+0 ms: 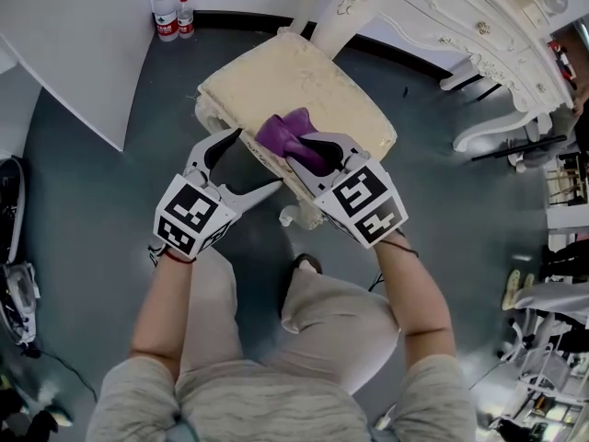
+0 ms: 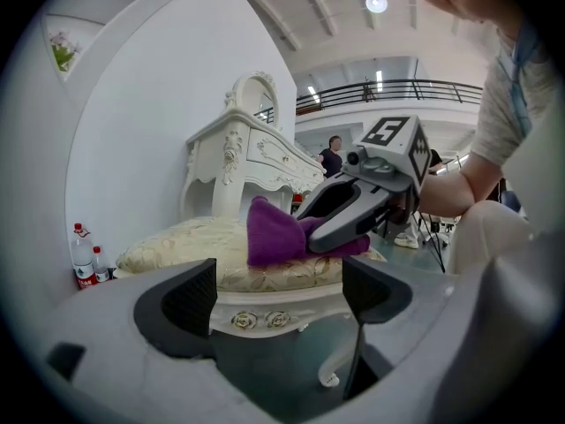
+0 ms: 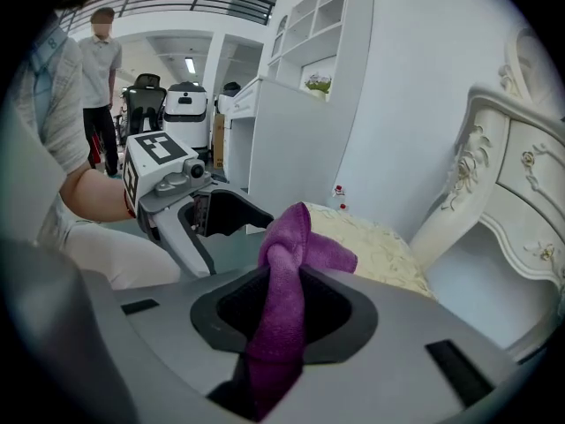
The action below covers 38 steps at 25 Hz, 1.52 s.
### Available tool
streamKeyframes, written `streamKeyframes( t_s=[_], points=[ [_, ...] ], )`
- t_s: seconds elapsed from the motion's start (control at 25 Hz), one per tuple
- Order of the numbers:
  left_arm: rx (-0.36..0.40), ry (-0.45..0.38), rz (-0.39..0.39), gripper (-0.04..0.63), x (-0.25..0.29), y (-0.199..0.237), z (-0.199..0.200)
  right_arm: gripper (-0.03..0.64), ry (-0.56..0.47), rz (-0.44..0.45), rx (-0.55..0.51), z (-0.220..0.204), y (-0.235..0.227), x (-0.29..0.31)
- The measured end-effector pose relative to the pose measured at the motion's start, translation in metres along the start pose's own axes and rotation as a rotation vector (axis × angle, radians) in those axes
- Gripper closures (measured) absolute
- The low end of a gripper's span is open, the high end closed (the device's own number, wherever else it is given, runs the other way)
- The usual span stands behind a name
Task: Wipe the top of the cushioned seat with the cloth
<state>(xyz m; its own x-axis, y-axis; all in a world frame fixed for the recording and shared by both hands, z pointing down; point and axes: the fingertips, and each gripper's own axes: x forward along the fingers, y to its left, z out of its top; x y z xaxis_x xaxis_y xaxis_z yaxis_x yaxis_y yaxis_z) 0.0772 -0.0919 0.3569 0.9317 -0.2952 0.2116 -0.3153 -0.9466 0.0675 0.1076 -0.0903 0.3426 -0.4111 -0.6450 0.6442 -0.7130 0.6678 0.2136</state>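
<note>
The cushioned seat (image 1: 304, 86) is a cream stool with carved white legs, in the middle of the head view. A purple cloth (image 1: 293, 138) rests on its near edge, bunched up, and my right gripper (image 1: 311, 155) is shut on it. The same cloth (image 3: 284, 290) runs between the right jaws in the right gripper view. My left gripper (image 1: 241, 164) hangs open just left of the seat's near corner, off the cushion, nothing between its fingers. From the left gripper view the seat (image 2: 203, 246) lies ahead with the cloth (image 2: 275, 235) on top.
An ornate white dressing table (image 1: 469, 26) stands behind the seat at the right. Two water bottles (image 1: 171, 12) sit on the floor by a white wall panel (image 1: 78, 49) at the left. Cables and equipment lie along the left (image 1: 17, 293) and right (image 1: 543, 339) edges.
</note>
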Motion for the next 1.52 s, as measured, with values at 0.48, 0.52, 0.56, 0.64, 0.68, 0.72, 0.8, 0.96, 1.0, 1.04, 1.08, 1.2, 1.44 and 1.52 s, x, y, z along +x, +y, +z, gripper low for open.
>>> streamKeyframes(
  t_s=[0.48, 0.52, 0.56, 0.64, 0.68, 0.72, 0.8, 0.96, 1.0, 1.04, 1.08, 1.2, 1.44, 1.52],
  points=[
    [-0.014, -0.013, 0.01, 0.155, 0.004, 0.002, 0.003, 0.522, -0.012, 0.026, -0.025, 0.004, -0.01, 0.008],
    [-0.015, -0.013, 0.008, 0.155, 0.004, 0.002, 0.003, 0.522, -0.014, 0.024, -0.023, 0.003, -0.012, 0.007],
    [-0.017, -0.013, 0.006, 0.155, 0.005, 0.002, 0.002, 0.522, -0.015, 0.021, -0.019, 0.002, -0.015, 0.007],
    [-0.018, -0.008, 0.003, 0.155, 0.006, 0.002, 0.002, 0.522, -0.017, 0.014, -0.01, 0.0, -0.022, 0.007],
    [-0.017, -0.005, 0.003, 0.155, 0.007, 0.002, 0.001, 0.522, -0.019, 0.01, -0.005, -0.001, -0.025, 0.007],
    [-0.018, -0.002, 0.004, 0.155, 0.007, 0.003, 0.0, 0.522, -0.021, 0.008, 0.001, -0.001, -0.028, 0.007],
    [-0.019, 0.004, 0.006, 0.155, 0.008, 0.004, -0.001, 0.522, -0.024, 0.004, 0.012, -0.002, -0.033, 0.007],
    [-0.024, 0.005, 0.009, 0.155, 0.01, 0.004, -0.003, 0.522, -0.023, -0.021, 0.024, -0.006, -0.046, 0.006],
    [-0.024, 0.005, 0.008, 0.155, 0.011, 0.004, -0.003, 0.522, -0.023, -0.027, 0.029, -0.007, -0.05, 0.005],
    [-0.025, 0.005, 0.008, 0.155, 0.011, 0.004, -0.003, 0.522, -0.022, -0.032, 0.034, -0.009, -0.054, 0.005],
    [-0.025, 0.005, 0.007, 0.155, 0.012, 0.004, -0.003, 0.522, -0.02, -0.038, 0.038, -0.01, -0.058, 0.004],
    [-0.029, 0.005, 0.008, 0.155, 0.013, 0.005, -0.003, 0.522, -0.011, -0.063, 0.047, -0.016, -0.073, 0.002],
    [-0.024, 0.01, 0.005, 0.155, 0.014, 0.003, -0.004, 0.522, -0.002, -0.124, 0.095, -0.03, -0.106, -0.005],
    [-0.025, 0.012, 0.004, 0.155, 0.014, 0.004, -0.004, 0.522, -0.002, -0.134, 0.112, -0.033, -0.114, -0.006]
  ],
)
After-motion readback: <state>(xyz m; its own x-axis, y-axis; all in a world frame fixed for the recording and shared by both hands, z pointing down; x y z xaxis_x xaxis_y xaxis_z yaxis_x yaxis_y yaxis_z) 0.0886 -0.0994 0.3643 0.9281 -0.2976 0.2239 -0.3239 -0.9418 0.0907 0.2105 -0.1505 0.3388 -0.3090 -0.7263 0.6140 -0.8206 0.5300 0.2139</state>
